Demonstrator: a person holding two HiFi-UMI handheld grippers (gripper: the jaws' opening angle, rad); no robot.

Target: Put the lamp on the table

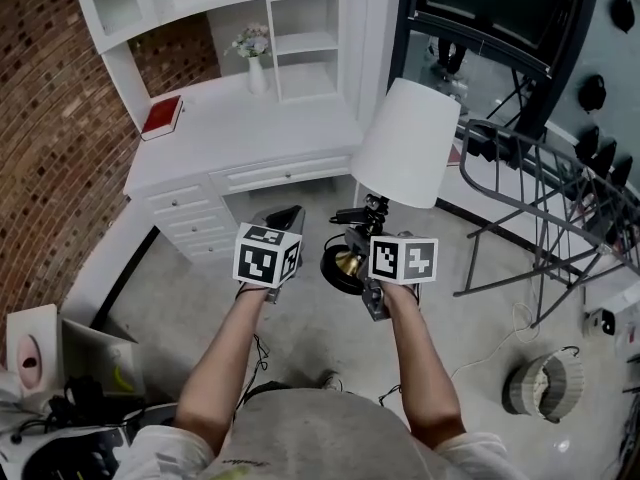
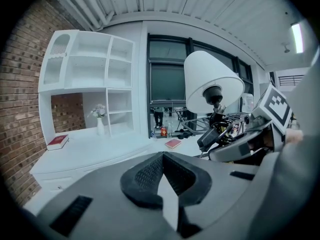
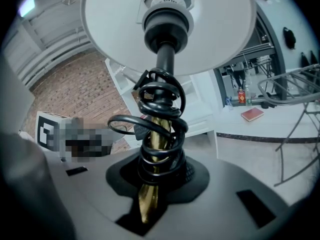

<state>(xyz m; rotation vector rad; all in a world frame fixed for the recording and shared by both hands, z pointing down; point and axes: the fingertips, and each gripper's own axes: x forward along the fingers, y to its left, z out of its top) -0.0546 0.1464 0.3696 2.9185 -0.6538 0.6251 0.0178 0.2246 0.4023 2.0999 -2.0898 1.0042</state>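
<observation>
Right gripper [image 3: 156,181] clamped on lamp [image 3: 165,64] brass stem [image 3: 149,199], over wound cord [image 3: 161,129]. Likely top-heavy, shade [image 3: 225,29] fragile, cord slippery: hold stem low. Left gripper [image 2: 165,176] closed, empty.

Lamp [image 1: 372,204]: matt white shade [image 1: 405,143], glossy brass-coloured metal stem [image 3: 149,199], smooth black cord [image 3: 161,98]; surface [image 1: 235,128] smooth white; wall [image 1: 50,118] rough brick.
</observation>
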